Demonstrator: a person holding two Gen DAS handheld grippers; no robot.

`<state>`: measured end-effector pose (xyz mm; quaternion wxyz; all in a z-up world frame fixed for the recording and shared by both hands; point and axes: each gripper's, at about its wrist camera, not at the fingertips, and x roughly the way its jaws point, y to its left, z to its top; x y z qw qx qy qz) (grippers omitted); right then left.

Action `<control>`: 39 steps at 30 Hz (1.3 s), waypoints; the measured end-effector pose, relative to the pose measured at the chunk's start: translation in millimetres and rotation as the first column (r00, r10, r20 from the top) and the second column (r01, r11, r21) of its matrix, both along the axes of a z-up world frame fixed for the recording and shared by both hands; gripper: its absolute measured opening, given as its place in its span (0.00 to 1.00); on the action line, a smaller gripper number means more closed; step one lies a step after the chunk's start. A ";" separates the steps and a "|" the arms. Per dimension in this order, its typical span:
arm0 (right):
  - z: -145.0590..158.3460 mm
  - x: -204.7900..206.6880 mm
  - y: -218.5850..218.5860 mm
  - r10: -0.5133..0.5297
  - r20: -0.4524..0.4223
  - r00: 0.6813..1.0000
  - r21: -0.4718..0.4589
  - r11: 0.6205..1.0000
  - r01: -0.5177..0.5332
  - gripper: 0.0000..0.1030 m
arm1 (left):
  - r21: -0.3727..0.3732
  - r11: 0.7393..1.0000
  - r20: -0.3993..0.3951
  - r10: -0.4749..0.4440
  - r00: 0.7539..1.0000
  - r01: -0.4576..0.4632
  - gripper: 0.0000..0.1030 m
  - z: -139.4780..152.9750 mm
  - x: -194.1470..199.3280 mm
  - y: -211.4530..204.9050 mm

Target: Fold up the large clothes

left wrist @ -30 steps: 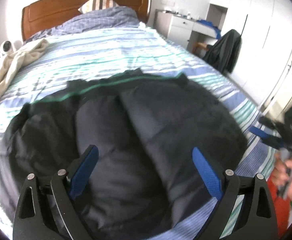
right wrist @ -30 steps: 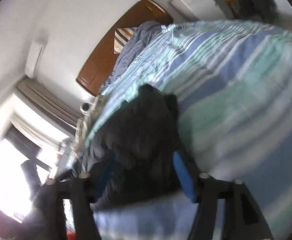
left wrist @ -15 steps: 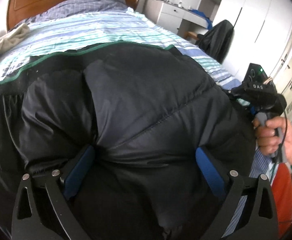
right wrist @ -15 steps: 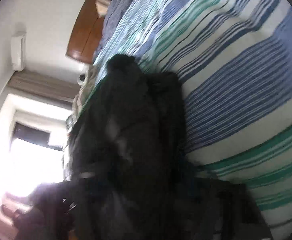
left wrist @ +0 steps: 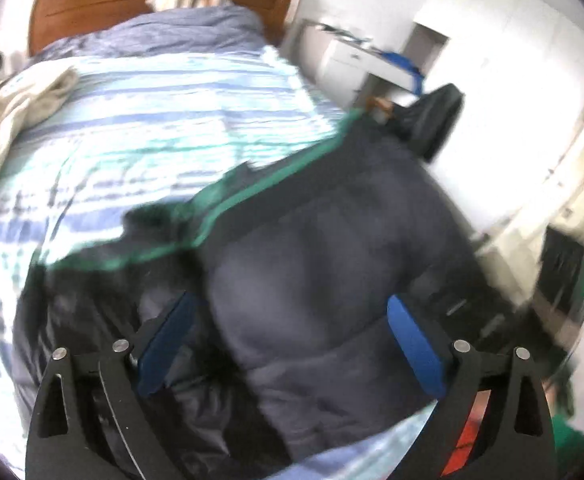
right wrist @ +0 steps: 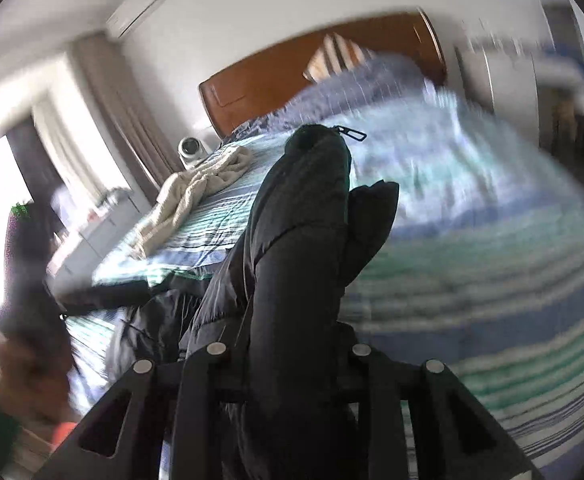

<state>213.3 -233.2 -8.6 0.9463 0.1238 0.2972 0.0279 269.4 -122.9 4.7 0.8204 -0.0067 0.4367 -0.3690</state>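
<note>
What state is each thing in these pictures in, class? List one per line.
Black padded jacket: bunched, one end lifted off the bed.
Right gripper: jaws just closed on the jacket.
Left gripper: open, jacket between the fingers.
Cream garment: crumpled on the striped bedspread.

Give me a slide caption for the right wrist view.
Right gripper clamps a fold of the black puffer jacket above the striped bed.

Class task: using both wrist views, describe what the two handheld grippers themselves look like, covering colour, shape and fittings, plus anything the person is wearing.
The left gripper has two black triangular cut-out finger frames with round silver rivets and bright blue pads. The right gripper shows the same black frames and silver rivets; its pads are hidden. A green sleeve shows at the frame edge.
</note>
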 end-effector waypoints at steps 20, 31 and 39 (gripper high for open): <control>25.1 -49.6 122.9 0.346 0.124 0.930 -0.202 0.926 -0.317 0.55 | 0.233 0.972 -0.145 0.024 0.989 0.011 0.29 -15.6 44.6 5.4; -24.9 0.9 49.0 0.380 0.033 0.924 0.221 0.899 -0.378 0.38 | 0.174 0.985 -0.162 0.036 0.986 -0.008 0.30 -25.4 73.4 75.6; -68.0 48.7 140.1 0.500 -0.046 0.865 0.165 0.858 -0.487 0.36 | 0.226 0.965 -0.227 0.189 0.956 -0.137 0.39 -71.9 104.9 141.8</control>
